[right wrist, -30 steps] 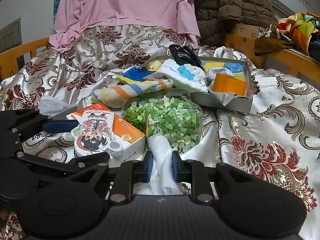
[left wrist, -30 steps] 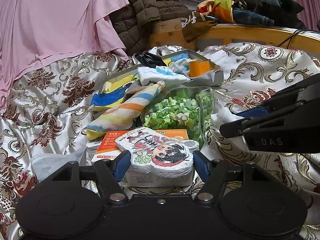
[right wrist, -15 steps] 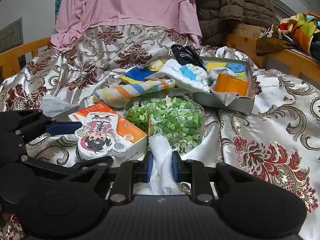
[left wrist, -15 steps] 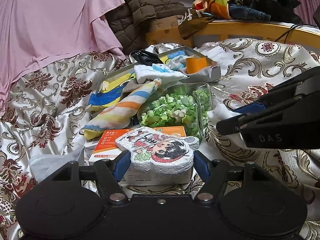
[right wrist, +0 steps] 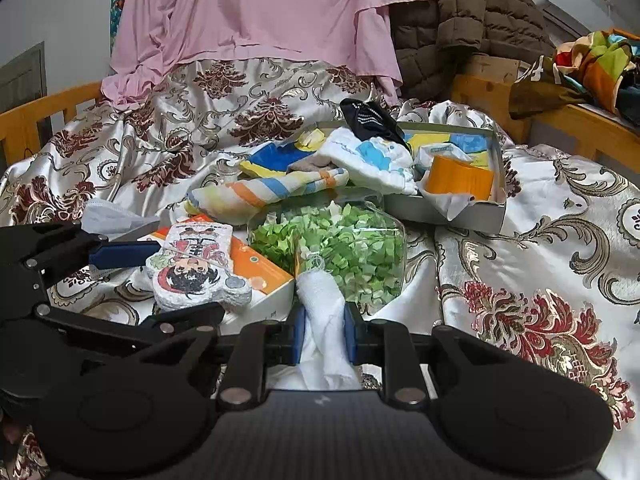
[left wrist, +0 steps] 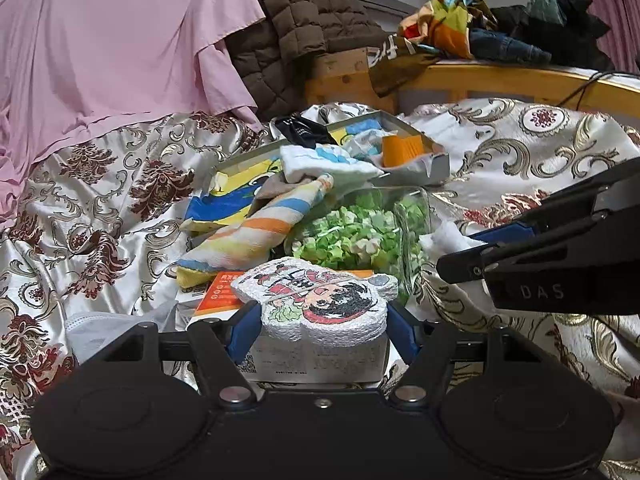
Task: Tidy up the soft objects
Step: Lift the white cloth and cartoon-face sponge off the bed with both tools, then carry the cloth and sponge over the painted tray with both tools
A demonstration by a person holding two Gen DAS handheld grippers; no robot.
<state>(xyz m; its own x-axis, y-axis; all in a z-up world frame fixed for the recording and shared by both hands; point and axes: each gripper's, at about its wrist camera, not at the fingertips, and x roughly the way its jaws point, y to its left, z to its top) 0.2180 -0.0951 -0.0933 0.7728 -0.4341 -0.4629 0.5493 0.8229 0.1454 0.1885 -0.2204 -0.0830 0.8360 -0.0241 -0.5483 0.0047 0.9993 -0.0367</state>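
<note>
My left gripper (left wrist: 320,320) is shut on a white cartoon-print sponge pad (left wrist: 316,300), held over an orange and white box (left wrist: 224,296). The pad also shows in the right wrist view (right wrist: 196,272). My right gripper (right wrist: 322,332) is shut on a white cloth (right wrist: 324,328); the cloth also shows in the left wrist view (left wrist: 448,236). Ahead lies a grey tray (right wrist: 448,212) holding an orange block (right wrist: 460,180), towels and socks. A striped towel (left wrist: 260,228) hangs over its near side.
A clear tub of green paper bits (right wrist: 348,252) sits between the grippers and the tray. A face mask (left wrist: 104,324) lies at the left. A pink sheet (left wrist: 100,48), a brown jacket (left wrist: 296,28) and wooden bed rails (left wrist: 500,84) are behind.
My left gripper has lifted the cartoon pad slightly off the box. The right gripper keeps its hold on the white cloth and has barely moved.
</note>
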